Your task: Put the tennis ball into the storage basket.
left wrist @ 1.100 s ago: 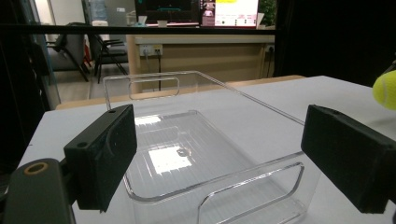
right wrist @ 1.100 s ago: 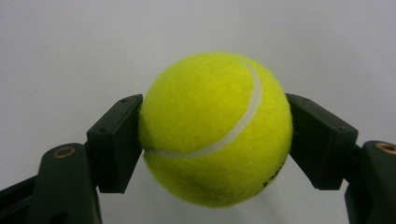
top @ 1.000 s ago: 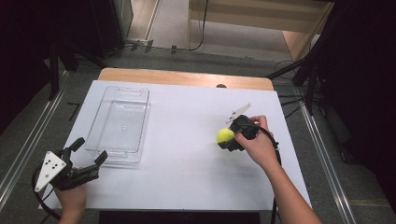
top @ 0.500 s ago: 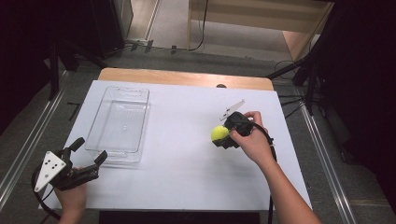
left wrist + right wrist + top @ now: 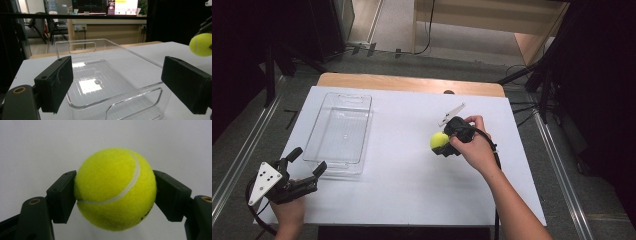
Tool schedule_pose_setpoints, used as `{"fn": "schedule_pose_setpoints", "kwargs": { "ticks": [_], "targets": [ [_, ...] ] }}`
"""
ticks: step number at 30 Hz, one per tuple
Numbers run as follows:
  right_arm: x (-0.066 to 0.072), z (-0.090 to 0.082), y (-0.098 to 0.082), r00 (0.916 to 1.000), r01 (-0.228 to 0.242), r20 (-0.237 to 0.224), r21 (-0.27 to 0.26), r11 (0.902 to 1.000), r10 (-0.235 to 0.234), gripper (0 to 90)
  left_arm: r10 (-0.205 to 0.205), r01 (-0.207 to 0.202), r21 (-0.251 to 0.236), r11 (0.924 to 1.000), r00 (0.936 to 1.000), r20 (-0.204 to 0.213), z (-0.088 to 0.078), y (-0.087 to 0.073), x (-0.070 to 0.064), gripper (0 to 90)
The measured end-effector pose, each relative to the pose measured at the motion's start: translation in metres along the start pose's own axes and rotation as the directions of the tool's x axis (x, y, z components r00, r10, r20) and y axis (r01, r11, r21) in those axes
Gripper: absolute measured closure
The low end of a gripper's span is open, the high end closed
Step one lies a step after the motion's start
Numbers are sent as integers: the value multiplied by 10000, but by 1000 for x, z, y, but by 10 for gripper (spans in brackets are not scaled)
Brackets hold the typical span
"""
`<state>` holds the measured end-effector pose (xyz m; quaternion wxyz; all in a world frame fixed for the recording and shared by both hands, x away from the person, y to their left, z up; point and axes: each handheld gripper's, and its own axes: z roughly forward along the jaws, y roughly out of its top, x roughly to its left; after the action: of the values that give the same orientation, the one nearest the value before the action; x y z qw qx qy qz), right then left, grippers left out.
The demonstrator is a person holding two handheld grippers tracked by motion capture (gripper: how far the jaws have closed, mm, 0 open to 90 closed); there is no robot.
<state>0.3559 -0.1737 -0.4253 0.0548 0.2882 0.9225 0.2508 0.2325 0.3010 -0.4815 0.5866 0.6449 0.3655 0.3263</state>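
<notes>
— How far along did the work look at that moment?

— About halfway, by my reading. At the lower left of the high view the left gripper [image 5: 307,161] waited with its jaws spread wide and nothing between them, just short of the near end of the clear tray [image 5: 319,159]. The tray held nothing. Right of centre, the right gripper [image 5: 441,144] had its jaws pinched on the tennis ball [image 5: 439,141], so the pickup looked done; carrying the ball to the tray and releasing it seemed to be what was left.

— Was the ball off the desk?

— I couldn't tell for sure. It sat well apart from the tray, over the white desk [image 5: 412,185].

— And the materials?

— The tray was rigid transparent plastic, rectangular, with rounded corners, a ribbed floor and cut-out handles at both ends. The ball [image 5: 115,189] was fuzzy yellow felt with a curved white seam, gripped at its sides by flat, matte black pads [image 5: 62,195].
</notes>
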Motion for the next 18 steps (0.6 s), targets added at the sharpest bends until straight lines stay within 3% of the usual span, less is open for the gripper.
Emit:
{"fn": "schedule_pose_setpoints", "kwargs": {
  "ticks": [18],
  "targets": [
    [8,6,24,9991,350,-218,-116,9993,-352,236,5,-5,7,10000,10000,41,0,0,0,111]
  ]
}}
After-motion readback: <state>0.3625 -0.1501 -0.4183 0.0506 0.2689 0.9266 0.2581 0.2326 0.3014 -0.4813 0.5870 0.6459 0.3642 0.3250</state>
